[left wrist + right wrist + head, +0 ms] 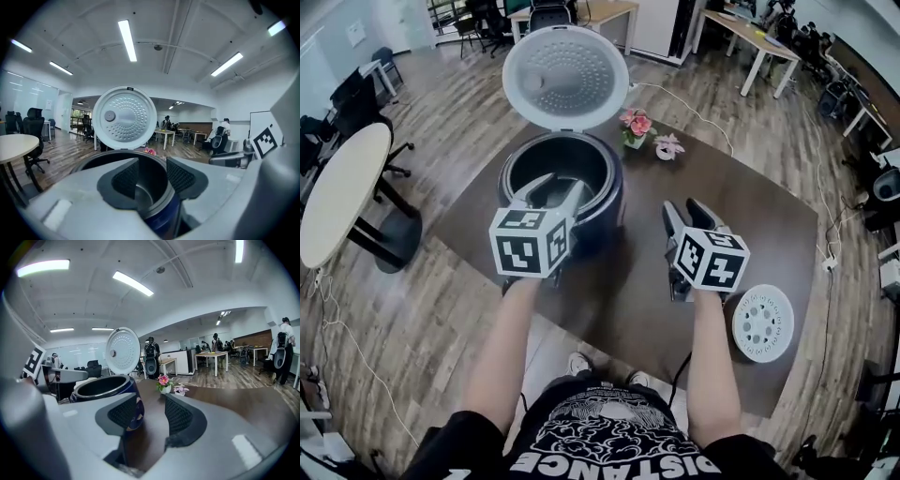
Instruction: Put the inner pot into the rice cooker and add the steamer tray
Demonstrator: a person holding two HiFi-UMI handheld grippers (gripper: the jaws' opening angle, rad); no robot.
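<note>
Your right gripper, jaws half apart and empty like your left gripper's at the open rice cooker, was nearer the steamer tray, which lay flat on the surface to its right, behind the jaws.

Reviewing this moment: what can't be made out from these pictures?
- Head view: the left gripper covers the rice cooker's near rim and front. The dark inside doesn't show whether the inner pot is seated.
- Left gripper view: the gripper's own body hides the cooker's lower half.
- Both gripper views: the steamer tray lies outside the frame.
</note>
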